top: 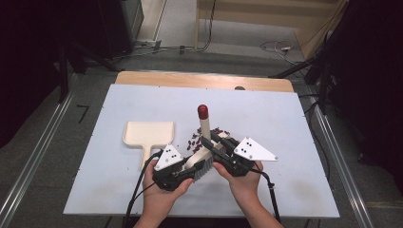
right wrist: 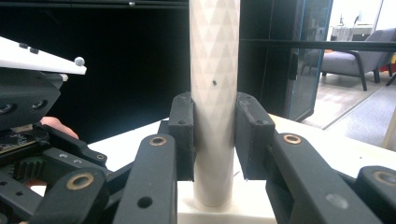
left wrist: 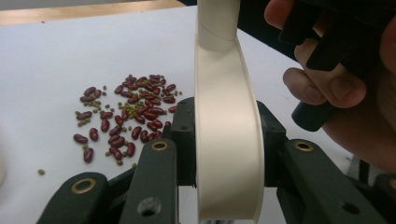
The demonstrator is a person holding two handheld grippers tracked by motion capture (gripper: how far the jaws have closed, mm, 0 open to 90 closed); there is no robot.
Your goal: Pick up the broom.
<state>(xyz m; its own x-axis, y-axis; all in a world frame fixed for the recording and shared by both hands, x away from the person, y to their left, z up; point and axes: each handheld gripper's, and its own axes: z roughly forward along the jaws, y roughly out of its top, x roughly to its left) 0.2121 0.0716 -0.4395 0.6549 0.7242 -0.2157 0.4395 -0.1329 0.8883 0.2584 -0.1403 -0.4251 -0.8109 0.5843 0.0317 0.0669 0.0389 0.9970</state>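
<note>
1 brush point(top: 203, 137), 1 dustpan point(top: 148, 134), ~50 beans point(left wrist: 125, 117)

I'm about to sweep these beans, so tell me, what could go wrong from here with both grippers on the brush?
1. Both grippers clamp one brush: the left gripper on its head, the right gripper on its handle. Pulling apart could twist it loose.
2. The dustpan lies apart from the beans, so a sweep may scatter them across the table.

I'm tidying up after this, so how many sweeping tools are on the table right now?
2: a dustpan lying flat left of the beans, and a brush clamped by the left gripper and the right gripper.
</note>
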